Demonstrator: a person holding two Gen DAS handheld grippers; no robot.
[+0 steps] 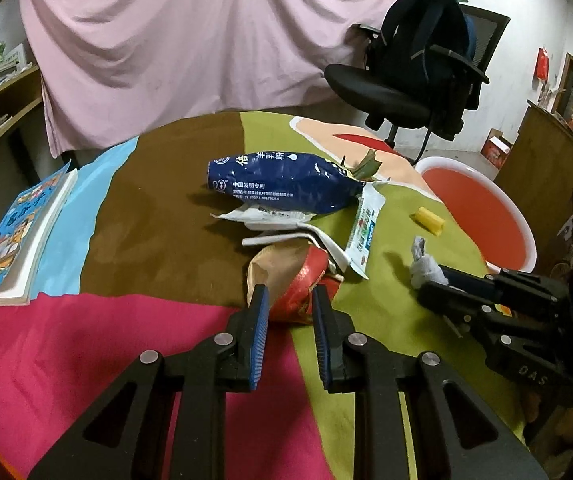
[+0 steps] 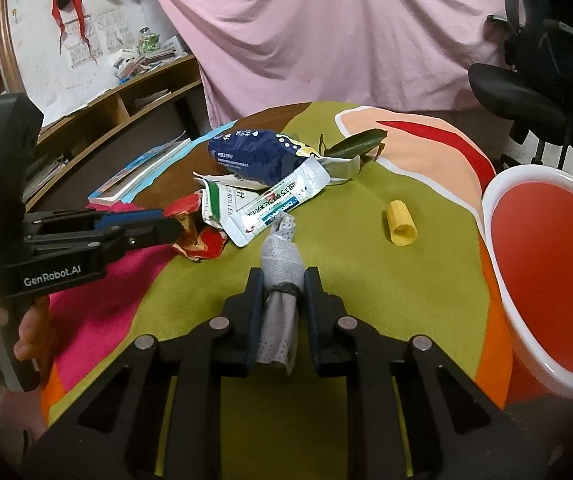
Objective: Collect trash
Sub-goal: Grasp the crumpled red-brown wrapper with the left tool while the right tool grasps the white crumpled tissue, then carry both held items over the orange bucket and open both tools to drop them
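Note:
My left gripper (image 1: pixel 288 300) is closed around a crumpled red and tan wrapper (image 1: pixel 292 280) on the table; it also shows in the right wrist view (image 2: pixel 196 232). My right gripper (image 2: pixel 282 280) is shut on a grey rolled cloth (image 2: pixel 280 268), which also shows in the left wrist view (image 1: pixel 426 268). A blue milk-powder bag (image 1: pixel 282 182), white wrappers (image 1: pixel 362 228), a green leaf (image 2: pixel 356 142) and a yellow cap (image 2: pixel 400 222) lie on the table. A red basin with a white rim (image 2: pixel 550 280) stands at the table's right edge.
A book (image 1: pixel 22 240) lies at the table's left edge. A black office chair with a backpack (image 1: pixel 422 64) stands behind the table. A pink sheet hangs behind. Wooden shelves (image 2: pixel 118 104) stand at the left.

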